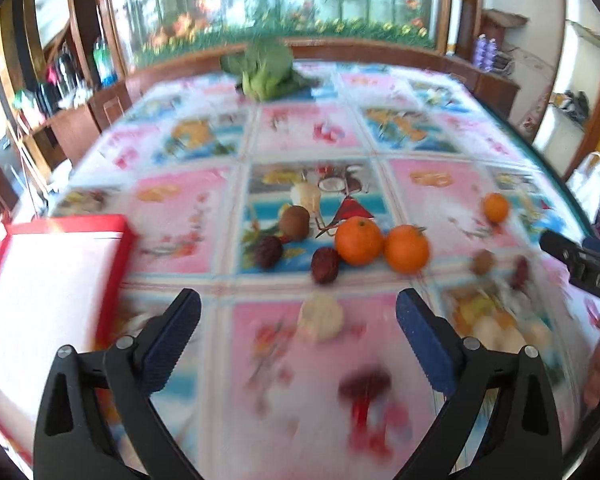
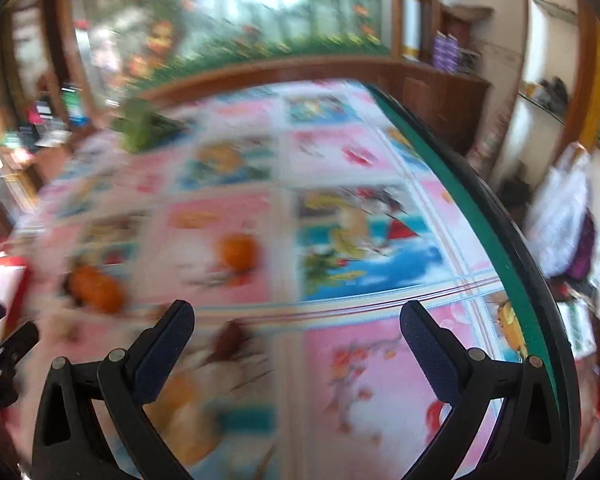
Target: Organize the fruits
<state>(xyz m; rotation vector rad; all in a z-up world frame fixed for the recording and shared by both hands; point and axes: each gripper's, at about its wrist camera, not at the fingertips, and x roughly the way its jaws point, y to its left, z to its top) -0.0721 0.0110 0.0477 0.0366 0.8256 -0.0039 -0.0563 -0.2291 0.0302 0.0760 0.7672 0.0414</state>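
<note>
Loose fruit lies on a patterned tablecloth [image 1: 308,132]. Two large oranges [image 1: 358,240] [image 1: 406,248] sit side by side at the centre, with a small orange [image 1: 496,207] further right. A kiwi [image 1: 295,222], two dark red fruits [image 1: 268,251] [image 1: 325,265] and a pale fruit [image 1: 320,317] lie near them. My left gripper [image 1: 298,312] hangs open above the pale fruit, holding nothing. My right gripper [image 2: 296,322] is open and empty; its view is blurred, showing an orange [image 2: 238,252] ahead and another orange [image 2: 96,288] to the left.
A red box with a white inside [image 1: 56,280] stands at the left table edge. A leafy green vegetable [image 1: 264,68] lies at the far side. The table's green rim [image 2: 480,224] curves along the right. Wooden cabinets and shelves surround the table.
</note>
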